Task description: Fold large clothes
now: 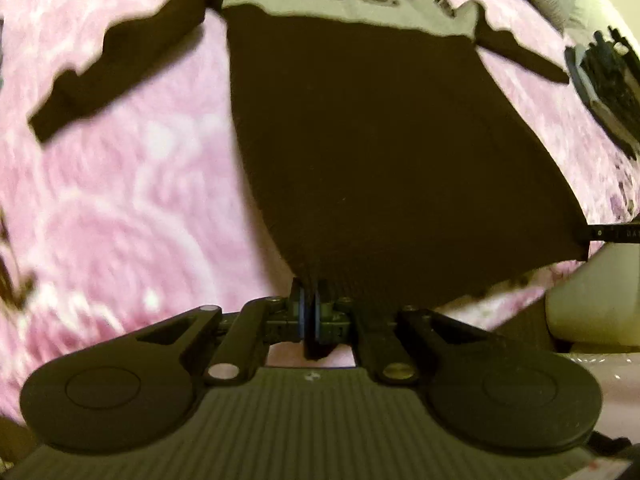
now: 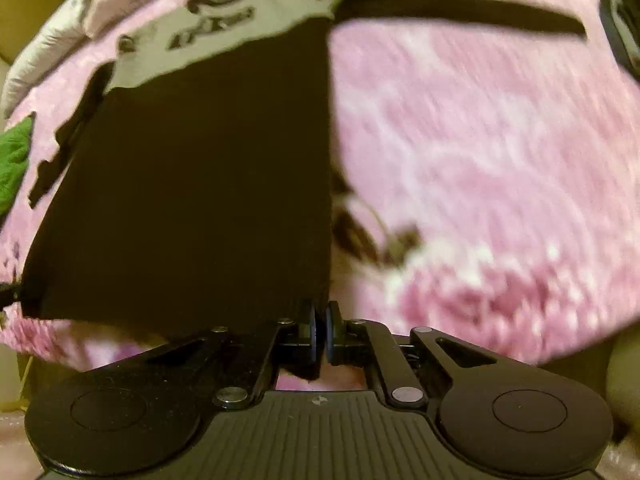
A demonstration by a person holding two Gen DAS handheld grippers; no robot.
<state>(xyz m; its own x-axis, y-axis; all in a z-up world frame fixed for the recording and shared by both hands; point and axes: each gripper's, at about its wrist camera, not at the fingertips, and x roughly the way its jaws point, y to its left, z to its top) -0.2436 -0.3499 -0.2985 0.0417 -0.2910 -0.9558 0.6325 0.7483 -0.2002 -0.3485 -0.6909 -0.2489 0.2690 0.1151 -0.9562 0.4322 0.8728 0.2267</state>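
A large dark brown sweatshirt [image 1: 380, 152] with a grey chest panel and dark lettering lies spread on a pink patterned blanket [image 1: 120, 208]. Both sleeves stretch out sideways. My left gripper [image 1: 310, 300] is shut on the hem at its left corner, the cloth pinched between the pads. In the right wrist view the same sweatshirt [image 2: 200, 184] fills the left half, and my right gripper [image 2: 322, 320] is shut on the hem's right corner. The hem looks lifted slightly off the blanket between the two grippers.
A green cloth [image 2: 14, 168] lies at the left edge of the blanket [image 2: 480, 160]. A dark boxy object [image 1: 608, 88] sits at the blanket's right side. Pale pillows [image 2: 44, 56] lie beyond the sweatshirt's collar end. A cream-coloured surface [image 1: 596, 296] borders the near right.
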